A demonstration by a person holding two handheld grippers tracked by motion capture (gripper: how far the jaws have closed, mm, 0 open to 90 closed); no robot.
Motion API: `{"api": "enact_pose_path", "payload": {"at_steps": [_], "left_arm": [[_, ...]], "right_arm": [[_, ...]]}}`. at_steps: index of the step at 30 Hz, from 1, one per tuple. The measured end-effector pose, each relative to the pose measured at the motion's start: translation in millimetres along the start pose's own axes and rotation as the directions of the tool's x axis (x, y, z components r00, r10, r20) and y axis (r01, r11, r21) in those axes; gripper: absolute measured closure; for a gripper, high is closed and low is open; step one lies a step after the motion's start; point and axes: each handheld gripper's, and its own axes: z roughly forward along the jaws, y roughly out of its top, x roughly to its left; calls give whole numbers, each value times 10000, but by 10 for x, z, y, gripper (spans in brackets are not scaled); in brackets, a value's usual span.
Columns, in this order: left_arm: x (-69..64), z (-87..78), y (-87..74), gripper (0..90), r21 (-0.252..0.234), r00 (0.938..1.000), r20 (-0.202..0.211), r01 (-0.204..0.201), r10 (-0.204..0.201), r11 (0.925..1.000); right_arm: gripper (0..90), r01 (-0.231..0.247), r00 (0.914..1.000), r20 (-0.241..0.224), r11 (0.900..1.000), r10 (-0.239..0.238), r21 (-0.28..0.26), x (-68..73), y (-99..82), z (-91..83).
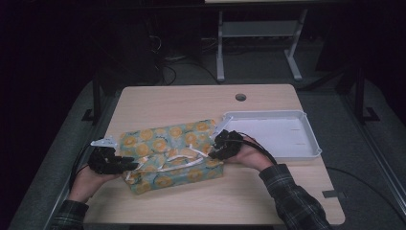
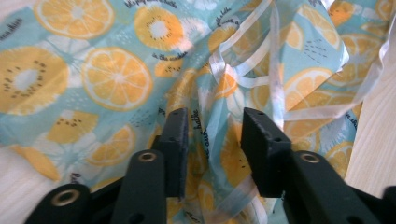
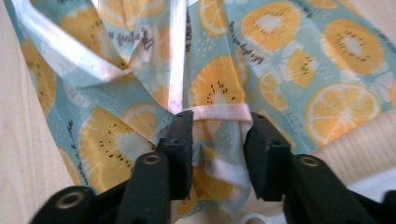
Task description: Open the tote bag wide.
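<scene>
Fruit-print cloth (image 1: 170, 151) on pale wood tabletop (image 1: 191, 100), white tray (image 1: 287, 122) beside, dark room. Close views show ribbon (image 2: 275, 70); left gripper (image 2: 215, 140) and right gripper (image 3: 217, 142) part-open, cloth between, unpinched.

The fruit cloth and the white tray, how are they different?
The fruit cloth is soft and crumpled, teal with orange fruit slices; the white tray is stiff and plain. The cloth has pale straps lying across it; the tray looks empty. The left tongs and right tongs, both open, are at the cloth's ends; the tray sits beside it, untouched. Both lie flat on the wooden table.
</scene>
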Motion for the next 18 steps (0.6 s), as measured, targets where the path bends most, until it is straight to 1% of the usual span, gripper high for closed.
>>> {"api": "enact_pose_path", "payload": {"at_steps": [3,4,5,7,8,9,11,13,14,15,16,18], "left_arm": [[2,-41,18,544,-108,9999,-81,-69,68,9999],[-4,-55,25,525,-126,9999,-108,-76,74,9999],[-6,-69,32,504,-156,9998,-123,-152,150,9998],[-21,-95,42,465,-199,9997,-175,-181,178,9996],[-26,-111,48,445,-234,9996,-179,-244,240,9994],[-31,-133,54,424,-254,9994,-182,-286,282,9993],[-45,-186,65,395,-394,9994,-244,-268,259,9989],[-50,-235,74,375,-536,9992,-283,-299,284,9981],[-47,-260,77,370,-558,9990,-294,-344,328,9978],[-49,-279,75,365,-608,9992,-297,-296,278,9977],[-47,-299,73,363,-614,9990,-328,-315,296,9976],[-44,-336,64,356,-663,9988,-384,-321,296,9973]], "right_arm": [[544,-161,9999,-9,9995,161,-283,-31,-17,-64],[524,-280,9996,1,9991,281,-328,-35,-18,-86],[505,-274,9996,-8,9989,274,-376,-44,-20,-106],[469,-399,9992,14,9979,400,-510,-53,-22,-149],[456,-414,9991,-34,9974,412,-591,-64,-27,-168],[445,-532,9986,-100,9964,527,-653,-66,-30,-189],[432,-793,9968,-163,9941,783,-741,-61,-39,-232],[423,-682,9976,-156,9941,671,-840,-76,-59,-266],[420,-737,9972,-177,9935,724,-871,-75,-68,-283],[419,-696,9975,-151,9935,685,-905,-82,-77,-299],[416,-981,9951,-226,9907,964,-939,-62,-78,-321],[413,-879,9961,-167,9911,866,-996,-66,-96,-349]]}}
